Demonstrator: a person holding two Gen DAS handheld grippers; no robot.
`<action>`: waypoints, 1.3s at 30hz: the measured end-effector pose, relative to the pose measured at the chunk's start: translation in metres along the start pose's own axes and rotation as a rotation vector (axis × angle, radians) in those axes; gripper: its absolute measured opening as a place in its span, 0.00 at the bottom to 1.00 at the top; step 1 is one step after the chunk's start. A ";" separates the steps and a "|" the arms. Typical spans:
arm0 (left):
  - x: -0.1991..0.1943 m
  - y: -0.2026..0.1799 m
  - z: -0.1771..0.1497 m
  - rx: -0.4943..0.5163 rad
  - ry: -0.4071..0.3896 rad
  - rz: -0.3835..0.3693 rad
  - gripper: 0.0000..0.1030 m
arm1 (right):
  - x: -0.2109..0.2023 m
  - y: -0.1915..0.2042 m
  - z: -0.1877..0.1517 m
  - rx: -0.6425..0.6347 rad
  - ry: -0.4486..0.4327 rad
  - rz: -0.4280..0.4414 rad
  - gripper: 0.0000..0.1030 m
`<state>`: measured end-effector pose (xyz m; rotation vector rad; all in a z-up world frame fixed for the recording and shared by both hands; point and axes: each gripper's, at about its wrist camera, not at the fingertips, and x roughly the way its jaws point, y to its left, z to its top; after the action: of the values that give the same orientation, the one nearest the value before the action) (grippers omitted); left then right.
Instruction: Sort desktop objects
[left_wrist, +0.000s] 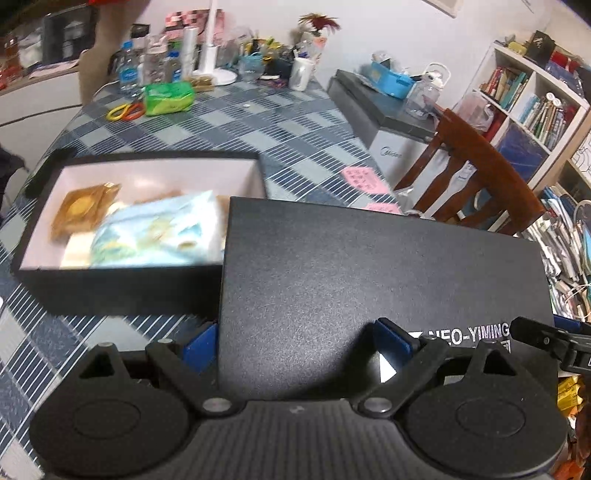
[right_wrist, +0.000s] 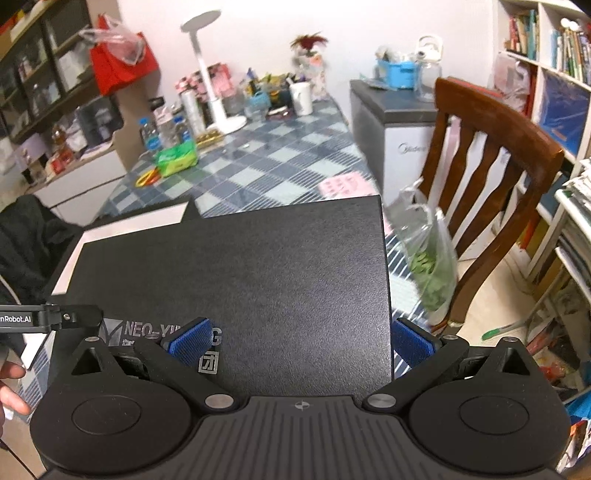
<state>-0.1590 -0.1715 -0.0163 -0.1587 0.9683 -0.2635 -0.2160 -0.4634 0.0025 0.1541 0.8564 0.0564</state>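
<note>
A black lid (left_wrist: 369, 266) with "NEO-YIMING" printed in silver is held level over the right end of an open black box (left_wrist: 110, 291) with a white inside. In the box lie an amber square packet (left_wrist: 83, 212) and a light blue packet (left_wrist: 159, 232). My left gripper (left_wrist: 295, 341) is shut on the lid's near left corner, one blue pad on top and the other beside the edge. My right gripper (right_wrist: 301, 341) is shut on the near right corner of the same lid (right_wrist: 258, 266). Most of the box (right_wrist: 140, 221) is hidden in the right wrist view.
On the checked tablecloth (left_wrist: 258, 122) beyond lie a green packet (left_wrist: 168, 96), coloured scissors (left_wrist: 125, 110) and pink notes (left_wrist: 364, 177). Bottles (left_wrist: 129, 70), a white lamp (left_wrist: 214, 55) and a mug (left_wrist: 301, 74) crowd the far end. A wooden chair (right_wrist: 491, 166) holding a bag of greens (right_wrist: 432, 266) stands right.
</note>
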 end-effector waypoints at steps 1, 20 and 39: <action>-0.002 0.006 -0.004 -0.005 0.003 0.006 1.00 | 0.002 0.006 -0.003 -0.006 0.006 0.004 1.00; -0.008 0.116 -0.086 -0.102 0.122 0.105 1.00 | 0.050 0.100 -0.077 -0.096 0.215 0.108 1.00; 0.024 0.149 -0.118 -0.102 0.200 0.165 1.00 | 0.103 0.123 -0.126 -0.115 0.324 0.104 1.00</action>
<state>-0.2217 -0.0376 -0.1388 -0.1465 1.1877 -0.0792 -0.2423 -0.3161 -0.1358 0.0820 1.1654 0.2325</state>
